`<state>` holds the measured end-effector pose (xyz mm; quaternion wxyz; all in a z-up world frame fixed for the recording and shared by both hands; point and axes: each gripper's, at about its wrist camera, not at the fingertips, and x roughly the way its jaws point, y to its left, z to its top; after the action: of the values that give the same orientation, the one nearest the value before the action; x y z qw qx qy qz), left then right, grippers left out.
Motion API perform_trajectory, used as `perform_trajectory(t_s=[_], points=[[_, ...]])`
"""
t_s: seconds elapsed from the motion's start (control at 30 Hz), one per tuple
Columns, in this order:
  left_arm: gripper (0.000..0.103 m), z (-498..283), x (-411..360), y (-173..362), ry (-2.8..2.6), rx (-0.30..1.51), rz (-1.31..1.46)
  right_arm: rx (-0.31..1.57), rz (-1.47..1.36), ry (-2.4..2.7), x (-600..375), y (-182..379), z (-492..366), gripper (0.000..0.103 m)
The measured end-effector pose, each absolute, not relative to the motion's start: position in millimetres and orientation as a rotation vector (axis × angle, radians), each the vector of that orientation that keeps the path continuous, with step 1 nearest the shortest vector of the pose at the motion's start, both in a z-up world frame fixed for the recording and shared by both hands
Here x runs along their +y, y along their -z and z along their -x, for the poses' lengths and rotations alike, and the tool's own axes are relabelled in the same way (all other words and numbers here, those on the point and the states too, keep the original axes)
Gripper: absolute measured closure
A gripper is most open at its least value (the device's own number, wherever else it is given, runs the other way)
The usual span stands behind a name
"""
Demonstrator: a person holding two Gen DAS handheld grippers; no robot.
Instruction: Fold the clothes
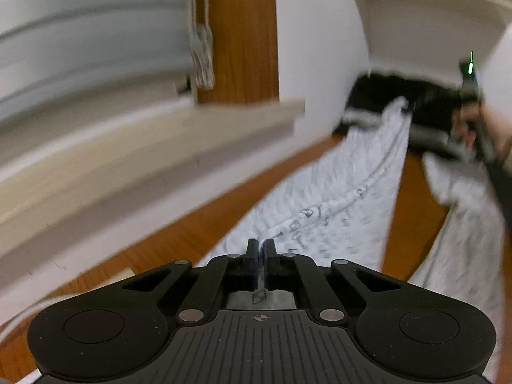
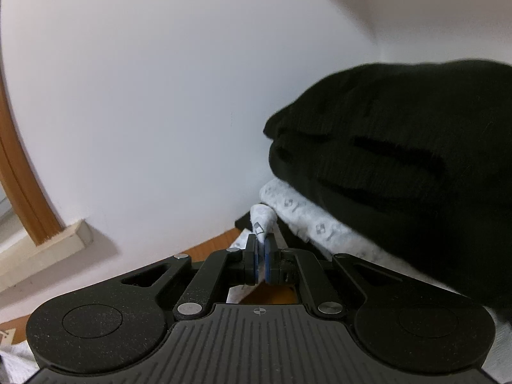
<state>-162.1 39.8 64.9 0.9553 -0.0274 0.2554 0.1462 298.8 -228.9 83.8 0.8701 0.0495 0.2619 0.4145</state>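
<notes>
Over the wooden floor [image 1: 179,240], both my left fingers [image 1: 260,248] and right fingers [image 2: 260,249] pinch the unfolded grey garment [image 1: 336,192]; folding has barely begun.

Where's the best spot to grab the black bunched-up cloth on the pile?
Probably its rounded left end, where the folds bulge past the white patterned fabric. Come in from the wall side: the black cloth overhangs there, so fingers could slip under its lower fold.

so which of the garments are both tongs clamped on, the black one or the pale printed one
The pale printed garment: both the left tongs and right tongs pinch its fabric. The black garment lies unheld, piled on pale printed cloth.
</notes>
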Motion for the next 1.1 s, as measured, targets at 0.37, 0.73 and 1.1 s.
perform_trajectory(t_s=[0.37, 0.73, 1.1], points=[[0.100, 212.8, 29.9, -133.4, -0.310, 0.365, 0.059, 0.546, -0.133, -0.885, -235.4, -109.0, -292.9, 0.098], [0.100, 212.5, 73.3, -161.6, -0.503, 0.312, 0.017, 0.440, -0.180, -0.988, -136.2, -167.9, -282.3, 0.098], [0.100, 216.0, 16.5, -110.2, -0.158, 0.443, 0.141, 0.448, -0.055, -0.901, -201.3, -144.2, -277.2, 0.098]])
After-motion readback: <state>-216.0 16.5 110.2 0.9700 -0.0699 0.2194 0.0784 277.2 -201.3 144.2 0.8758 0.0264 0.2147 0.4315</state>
